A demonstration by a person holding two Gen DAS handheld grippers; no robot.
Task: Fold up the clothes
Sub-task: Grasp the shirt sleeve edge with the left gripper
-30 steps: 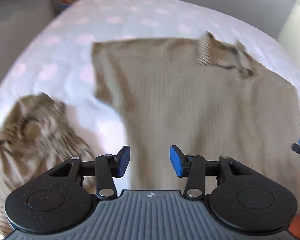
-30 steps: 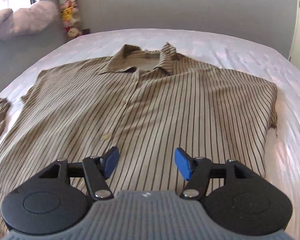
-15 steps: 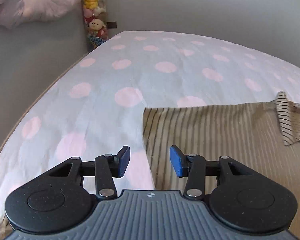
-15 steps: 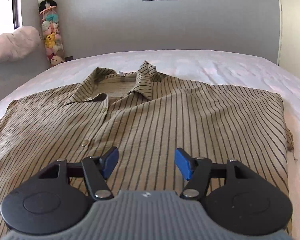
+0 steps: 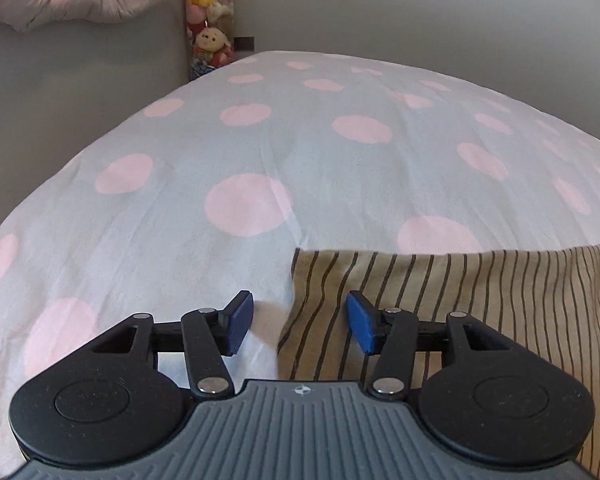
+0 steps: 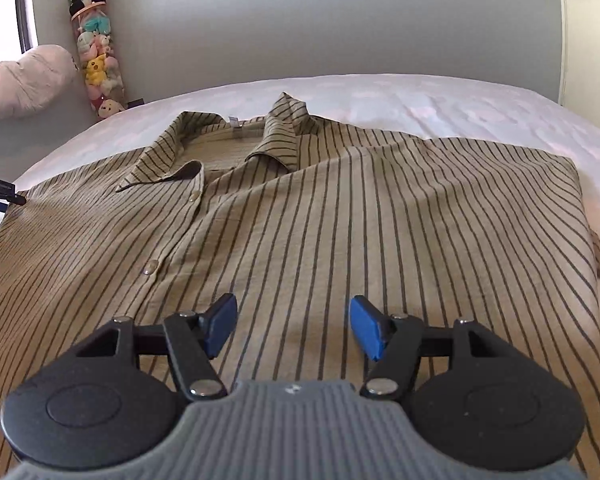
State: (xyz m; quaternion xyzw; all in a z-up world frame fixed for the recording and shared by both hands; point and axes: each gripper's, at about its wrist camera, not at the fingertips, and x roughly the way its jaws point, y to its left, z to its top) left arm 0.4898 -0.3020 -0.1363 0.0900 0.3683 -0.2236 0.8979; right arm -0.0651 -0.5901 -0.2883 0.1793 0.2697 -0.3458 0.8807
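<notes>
Tan dark-striped shirt (image 6: 340,216) lies flat, collar up, thin crinkled weave, on dotted sheet (image 5: 260,152); left gripper (image 5: 299,322) & right gripper (image 6: 293,328) both spread wide, holding nothing.

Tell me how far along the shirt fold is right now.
Done: the tan black-striped button-up shirt lies spread flat, front up, on the white bedsheet with pink dots, its side edges looking tucked straight. In hand: nothing; the left gripper hovers open at the shirt's corner, the right gripper open over its front. Left: the main folds.
</notes>
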